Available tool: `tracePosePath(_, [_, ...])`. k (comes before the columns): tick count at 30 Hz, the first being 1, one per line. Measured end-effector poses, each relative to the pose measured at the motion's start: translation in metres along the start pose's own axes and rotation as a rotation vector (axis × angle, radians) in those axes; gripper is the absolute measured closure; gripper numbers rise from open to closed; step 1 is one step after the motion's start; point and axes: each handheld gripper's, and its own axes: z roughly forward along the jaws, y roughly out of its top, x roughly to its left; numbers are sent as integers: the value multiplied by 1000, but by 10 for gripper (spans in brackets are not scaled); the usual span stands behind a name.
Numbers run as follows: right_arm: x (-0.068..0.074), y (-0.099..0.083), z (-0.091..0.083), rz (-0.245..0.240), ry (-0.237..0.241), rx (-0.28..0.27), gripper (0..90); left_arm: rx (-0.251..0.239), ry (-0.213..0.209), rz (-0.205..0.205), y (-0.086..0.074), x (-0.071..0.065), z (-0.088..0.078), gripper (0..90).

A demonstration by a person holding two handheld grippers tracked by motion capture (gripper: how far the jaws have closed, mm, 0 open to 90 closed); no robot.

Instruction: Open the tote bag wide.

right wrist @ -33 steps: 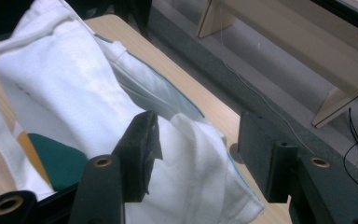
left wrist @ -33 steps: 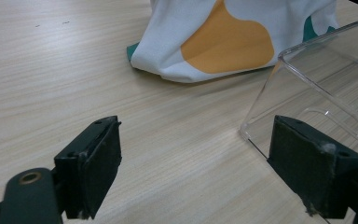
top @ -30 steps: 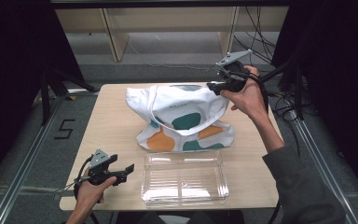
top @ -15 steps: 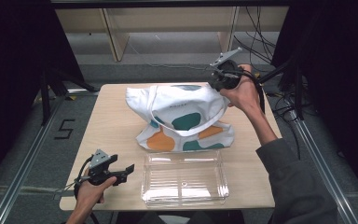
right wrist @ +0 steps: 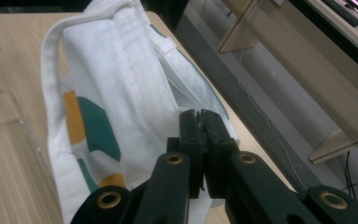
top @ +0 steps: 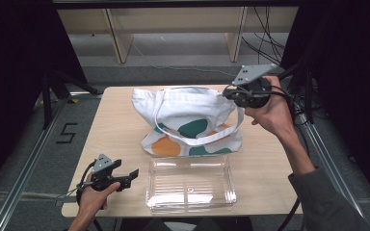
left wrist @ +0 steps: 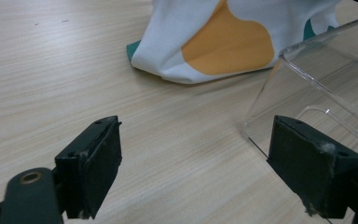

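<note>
A white tote bag (top: 192,120) with orange and teal patches lies at the middle of the wooden table (top: 120,125). My right gripper (top: 230,93) hovers over the bag's far right corner. Its jaws have just been closing and now pinch the white cloth of the bag's rim (right wrist: 121,84), seen as a thin strip between the pads of the right gripper (right wrist: 200,116). One strap hangs in a loop across the bag's front. At the front left, my left gripper (top: 129,179) rests low with nothing in it. The left gripper (left wrist: 196,149) stands open, facing the bag's near corner (left wrist: 223,42).
A clear plastic box (top: 190,185) sits open at the table's front edge, just right of the left gripper, with its corner (left wrist: 326,74) close to one jaw. Shelving and cables stand beyond the far edge. Bare wood lies left of the bag.
The right gripper has shut on the bag's rim and shifted to the right, pulling the bag's corner with it. The left hand has not moved.
</note>
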Motion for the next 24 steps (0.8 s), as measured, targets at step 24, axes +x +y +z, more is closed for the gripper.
tracePosePath(24, [11,-71,59,87,15,-10,889,-74,-184,-6,50,0,-9,296])
